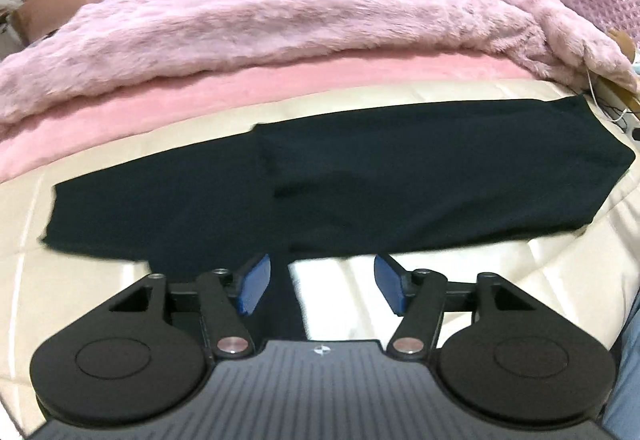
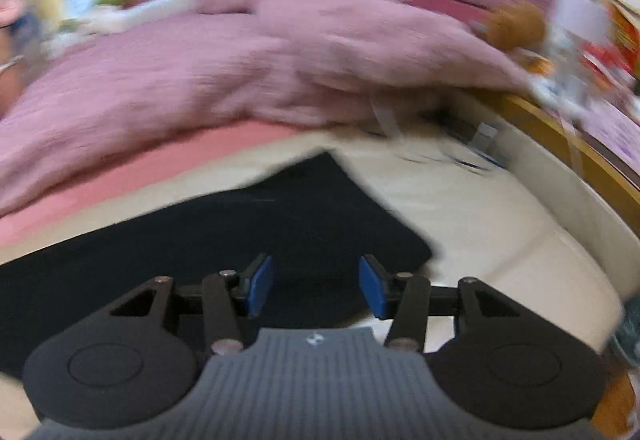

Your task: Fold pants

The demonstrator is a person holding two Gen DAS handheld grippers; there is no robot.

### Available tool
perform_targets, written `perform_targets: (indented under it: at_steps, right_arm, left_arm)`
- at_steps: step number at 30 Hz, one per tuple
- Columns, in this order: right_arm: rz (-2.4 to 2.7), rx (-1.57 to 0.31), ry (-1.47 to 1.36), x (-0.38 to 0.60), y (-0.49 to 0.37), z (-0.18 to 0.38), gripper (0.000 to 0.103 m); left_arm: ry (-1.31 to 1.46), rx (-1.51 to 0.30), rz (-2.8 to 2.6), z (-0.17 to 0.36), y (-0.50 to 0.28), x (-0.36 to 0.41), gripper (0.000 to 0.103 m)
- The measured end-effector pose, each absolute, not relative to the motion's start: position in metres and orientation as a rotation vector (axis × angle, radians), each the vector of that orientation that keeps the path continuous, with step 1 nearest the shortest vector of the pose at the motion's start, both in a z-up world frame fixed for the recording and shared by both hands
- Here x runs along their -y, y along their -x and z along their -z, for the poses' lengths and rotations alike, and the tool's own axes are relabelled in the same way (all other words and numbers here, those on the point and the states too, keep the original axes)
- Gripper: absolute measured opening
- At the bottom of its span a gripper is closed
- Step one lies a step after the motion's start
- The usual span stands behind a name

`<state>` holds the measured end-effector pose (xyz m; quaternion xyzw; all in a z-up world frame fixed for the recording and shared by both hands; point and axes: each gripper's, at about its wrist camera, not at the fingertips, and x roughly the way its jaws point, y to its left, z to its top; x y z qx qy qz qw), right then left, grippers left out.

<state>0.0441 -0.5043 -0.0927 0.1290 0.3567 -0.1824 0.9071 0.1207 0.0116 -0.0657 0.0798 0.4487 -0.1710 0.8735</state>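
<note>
Black pants lie flat across a cream bedspread, partly folded, with a second layer over the right half. A narrow strip of black cloth runs toward me under the left gripper. My left gripper is open, just in front of the pants' near edge, holding nothing. In the right wrist view the pants show their right end. My right gripper is open above that end, holding nothing. This view is blurred by motion.
A fluffy mauve blanket and a pink sheet lie behind the pants. A wooden bed edge with clutter and a brown plush toy is at the right. Cables lie by the pants' right end.
</note>
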Motion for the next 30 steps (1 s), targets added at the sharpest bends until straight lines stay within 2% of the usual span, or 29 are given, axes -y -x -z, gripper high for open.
perform_targets:
  at_steps: [5,7,15,17,20,21,22,24,30]
  right_arm:
    - [0.106,-0.742,-0.139,0.41,-0.059,0.088,0.041]
    - [0.021,-0.754,-0.078,0.372,-0.067,0.094,0.036]
    - [-0.176,-0.838,0.091,0.27,-0.093,0.136,0.03]
    - [-0.189,-0.859,0.112,0.262,-0.096,0.143,0.028]
    - [-0.197,-0.873,0.14,0.256,-0.095,0.15,0.028]
    - [-0.204,-0.874,0.144,0.253,-0.091,0.15,0.028]
    - [-0.207,-0.875,0.147,0.252,-0.091,0.151,0.028]
    - [-0.202,-0.878,0.16,0.253,-0.09,0.152,0.028]
    - [-0.179,-0.872,0.18,0.265,-0.097,0.151,0.028]
  left_arm:
    - [-0.102,-0.978,0.32,0.078,-0.103,-0.046,0.072]
    - [-0.08,-0.986,0.331,0.083,-0.094,-0.051,0.072]
    - [-0.166,-1.028,0.382,0.113,-0.07,-0.031,0.073]
    - [-0.201,-1.05,0.365,0.124,-0.07,-0.029,0.07]
    - [-0.225,-1.052,0.352,0.132,-0.068,-0.031,0.059]
    - [-0.216,-1.052,0.359,0.132,-0.067,-0.034,0.049]
    - [-0.211,-1.051,0.359,0.13,-0.067,-0.036,0.029]
    - [-0.192,-1.052,0.357,0.127,-0.07,-0.04,0.004]
    - [-0.11,-0.962,0.323,0.086,-0.084,-0.067,0.003]
